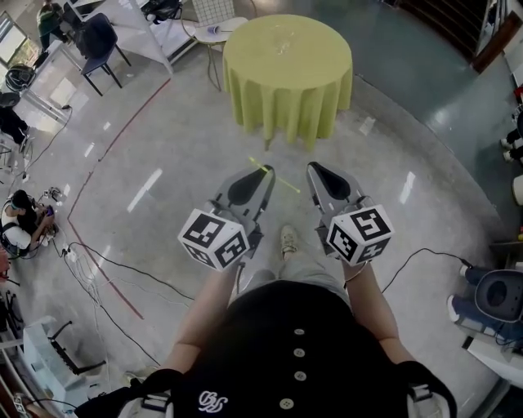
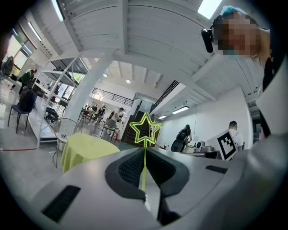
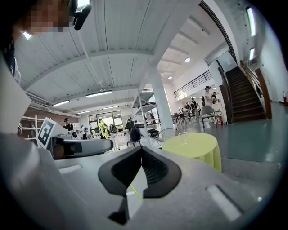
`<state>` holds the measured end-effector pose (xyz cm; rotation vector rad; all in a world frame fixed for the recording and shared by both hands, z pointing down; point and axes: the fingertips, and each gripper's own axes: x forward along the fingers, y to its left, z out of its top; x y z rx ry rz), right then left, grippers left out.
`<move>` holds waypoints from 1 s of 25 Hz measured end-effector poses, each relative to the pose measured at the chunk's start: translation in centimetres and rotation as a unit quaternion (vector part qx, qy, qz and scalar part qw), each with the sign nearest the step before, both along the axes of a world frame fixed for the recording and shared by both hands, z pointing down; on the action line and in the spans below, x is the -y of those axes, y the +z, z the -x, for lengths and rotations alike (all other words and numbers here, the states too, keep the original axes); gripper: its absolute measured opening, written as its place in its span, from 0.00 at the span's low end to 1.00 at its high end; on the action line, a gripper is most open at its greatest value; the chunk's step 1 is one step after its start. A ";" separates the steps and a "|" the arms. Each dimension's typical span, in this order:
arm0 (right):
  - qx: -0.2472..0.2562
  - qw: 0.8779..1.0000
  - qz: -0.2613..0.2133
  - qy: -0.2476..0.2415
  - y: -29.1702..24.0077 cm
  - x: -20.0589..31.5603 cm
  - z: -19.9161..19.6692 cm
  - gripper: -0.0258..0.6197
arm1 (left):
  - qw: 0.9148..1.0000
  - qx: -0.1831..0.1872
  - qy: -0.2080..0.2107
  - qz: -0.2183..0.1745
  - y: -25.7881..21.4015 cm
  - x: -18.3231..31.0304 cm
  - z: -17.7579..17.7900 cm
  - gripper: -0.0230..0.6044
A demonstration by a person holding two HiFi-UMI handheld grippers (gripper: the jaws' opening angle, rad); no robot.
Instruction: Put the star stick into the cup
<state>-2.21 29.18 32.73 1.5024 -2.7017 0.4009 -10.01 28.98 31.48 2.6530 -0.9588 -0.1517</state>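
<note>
My left gripper (image 1: 265,171) (image 2: 145,150) is shut on the thin stem of the yellow-green star stick (image 2: 145,128). Its star stands upright just beyond the jaw tips. In the head view the stick (image 1: 282,181) shows as a slanted line between the two grippers, above the floor. My right gripper (image 1: 315,168) (image 3: 141,149) is beside it on the right, with its pads together and nothing in them. Ahead stands a round table (image 1: 286,73) (image 2: 85,146) (image 3: 193,146) under a yellow-green cloth. A clear cup (image 3: 183,134) stands on it.
A white wire chair (image 1: 214,10) stands behind the table and a blue chair (image 1: 98,41) is at the far left. Cables (image 1: 90,261) trail over the shiny floor on the left. A staircase (image 3: 245,94) rises at the right. People sit at the room's edges.
</note>
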 end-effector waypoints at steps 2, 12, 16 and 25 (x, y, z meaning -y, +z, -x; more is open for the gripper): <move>0.001 1.000 -0.002 -0.005 -0.3 2.1 -0.4 0.04 | 1.000 0.002 -0.005 -0.001 -0.2 2.1 -0.5 0.07; -0.008 1.000 -0.006 -0.029 -0.9 11.5 -4.0 0.04 | 1.000 0.002 -0.023 -0.002 -0.7 11.4 -4.0 0.07; -0.010 0.999 -0.003 -0.036 -0.7 13.9 -5.1 0.04 | 1.000 -0.001 -0.030 -0.001 -0.7 13.9 -5.2 0.07; 0.001 0.999 0.008 -0.037 -0.3 17.3 -6.5 0.04 | 0.999 -0.006 -0.044 0.011 -0.3 17.3 -6.0 0.07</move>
